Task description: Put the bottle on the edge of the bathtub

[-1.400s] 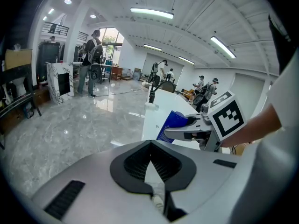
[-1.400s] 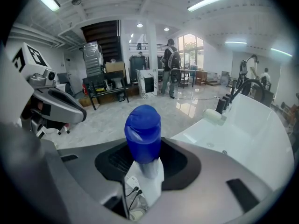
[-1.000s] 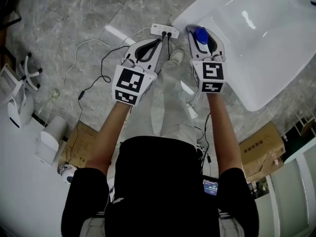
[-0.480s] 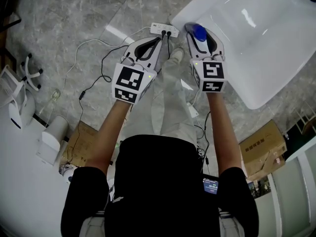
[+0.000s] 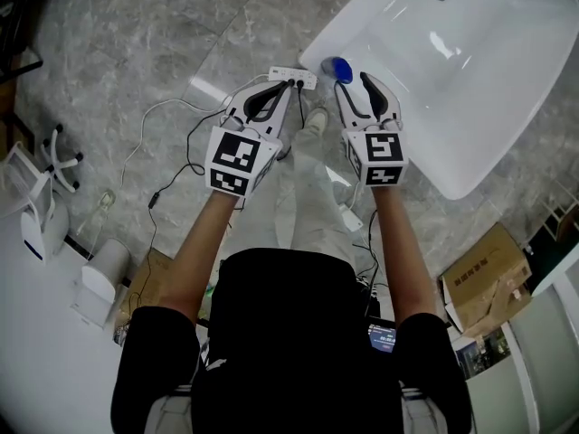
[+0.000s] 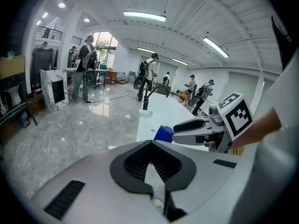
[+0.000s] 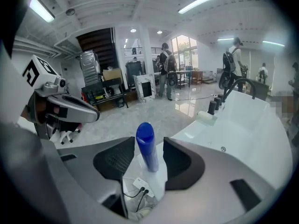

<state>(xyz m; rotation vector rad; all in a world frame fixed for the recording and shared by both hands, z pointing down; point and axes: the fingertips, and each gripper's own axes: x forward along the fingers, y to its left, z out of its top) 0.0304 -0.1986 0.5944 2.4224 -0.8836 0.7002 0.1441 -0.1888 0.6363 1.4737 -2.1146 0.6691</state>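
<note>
Jaws on the left gripper (image 5: 291, 81) meet at the tips, empty, in the head view, while the right gripper's (image 5: 353, 83) stand spread just behind the blue bottle (image 5: 339, 68), upright on the bathtub's (image 5: 336, 34) rim. Left gripper view: jaws pressed together, nothing between. Right gripper view: jaws have just been opening and flank the bottle (image 7: 146, 148) without touching it.
</note>
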